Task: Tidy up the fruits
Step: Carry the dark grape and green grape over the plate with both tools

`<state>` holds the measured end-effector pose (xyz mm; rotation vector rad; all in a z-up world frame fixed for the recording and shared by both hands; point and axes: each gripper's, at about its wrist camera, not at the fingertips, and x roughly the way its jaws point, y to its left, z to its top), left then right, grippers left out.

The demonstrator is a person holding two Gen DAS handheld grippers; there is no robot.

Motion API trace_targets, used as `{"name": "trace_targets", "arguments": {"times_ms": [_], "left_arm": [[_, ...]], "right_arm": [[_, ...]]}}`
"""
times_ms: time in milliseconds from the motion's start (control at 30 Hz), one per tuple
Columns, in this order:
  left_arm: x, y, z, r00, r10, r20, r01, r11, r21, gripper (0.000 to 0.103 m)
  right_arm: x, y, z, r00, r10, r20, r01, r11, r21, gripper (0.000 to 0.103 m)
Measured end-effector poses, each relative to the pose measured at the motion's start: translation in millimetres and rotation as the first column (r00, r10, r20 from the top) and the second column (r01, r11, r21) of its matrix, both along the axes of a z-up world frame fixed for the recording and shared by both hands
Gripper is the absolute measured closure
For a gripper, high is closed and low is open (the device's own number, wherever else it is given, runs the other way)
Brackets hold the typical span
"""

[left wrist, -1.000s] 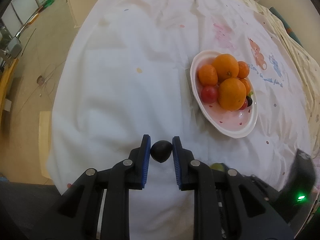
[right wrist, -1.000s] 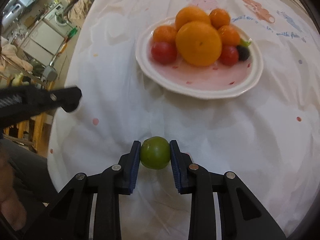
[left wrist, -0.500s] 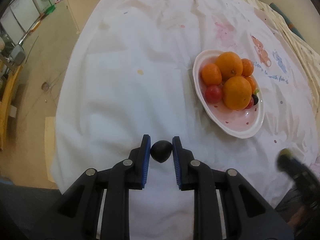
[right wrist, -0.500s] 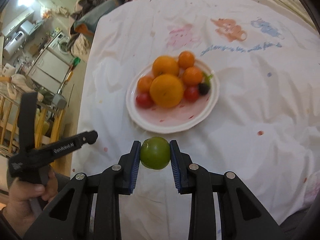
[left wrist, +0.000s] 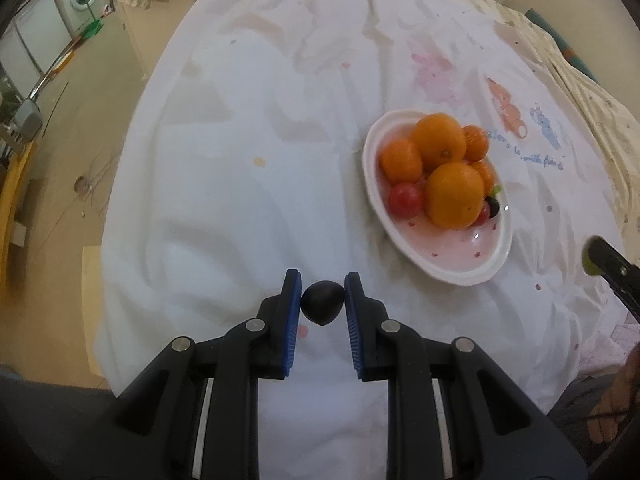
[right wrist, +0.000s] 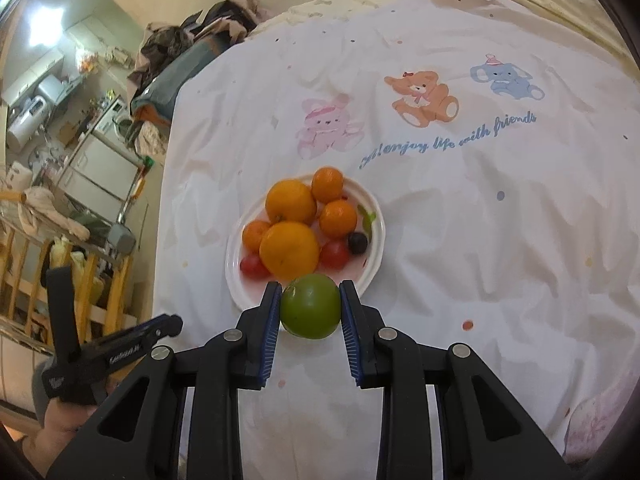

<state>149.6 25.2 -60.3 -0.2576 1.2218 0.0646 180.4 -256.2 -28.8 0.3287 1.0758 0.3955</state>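
The fruits are almost all together on the white plate (right wrist: 370, 276): big oranges (right wrist: 289, 254), small oranges (right wrist: 338, 219), red tomatoes (right wrist: 334, 254) and one dark little fruit (right wrist: 357, 243). The plate sits on the white sheet (right wrist: 480, 240) with the bears on it, closer to the left edge of the bed than to the right one. We hold two more fruits up in the air. Our right tool (right wrist: 309, 308) is squeezed shut on a green fruit (right wrist: 310, 306), and it hangs over the near rim of the plate. Our left tool (left wrist: 322, 304) is squeezed shut on a small dark fruit (left wrist: 322, 307), over the sheet near the front edge of the bed, off to the left of the plate. We think the next step is to put both fruits down on the plate. The pile is tall and round, so a fruit dropped on top could bump the others and make one roll off. The free spot is small, just at the near side. The sheet is soft and lumpy, so the plate could tip if we push on its rim. If we squeeze too hard, we could squash the fruit.
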Motion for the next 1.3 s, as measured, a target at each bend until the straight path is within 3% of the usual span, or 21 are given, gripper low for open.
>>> {"name": "trace_targets", "arguments": {"times_ms": [233, 467, 633, 967, 1300], "left_arm": [[20.5, -11.8, 21.6, 0.998, -0.05, 0.036, 0.049, 0.998, 0.034, 0.085], [48.1, -29.0, 24.8, 0.994, -0.106, 0.033, 0.104, 0.994, 0.034, 0.085], [63.5, -48.6, 9.4, 0.989, -0.149, -0.007, 0.149, 0.989, -0.027, 0.085], [76.0, -86.2, -29.0, 0.969, -0.241, -0.055, 0.239, 0.97, -0.041, 0.084], [78.3, -95.0, -51.7, 0.958, -0.272, -0.092, 0.268, 0.962, -0.051, 0.084]], "right_arm": [[20.8, -1.3, -5.4, 1.0, -0.005, -0.01, 0.005, 0.999, 0.035, 0.072], [36.9, 8.4, -13.5, 0.999, 0.028, -0.033, -0.026, 0.997, 0.067, 0.072], [48.9, 13.7, -30.3, 0.995, 0.044, -0.091, -0.036, 0.996, 0.083, 0.072], [72.6, 14.7, -68.3, 0.973, 0.044, -0.226, -0.016, 0.992, 0.125, 0.072], [74.3, 27.5, -99.0, 0.946, 0.071, -0.317, -0.041, 0.994, 0.1, 0.072]]}}
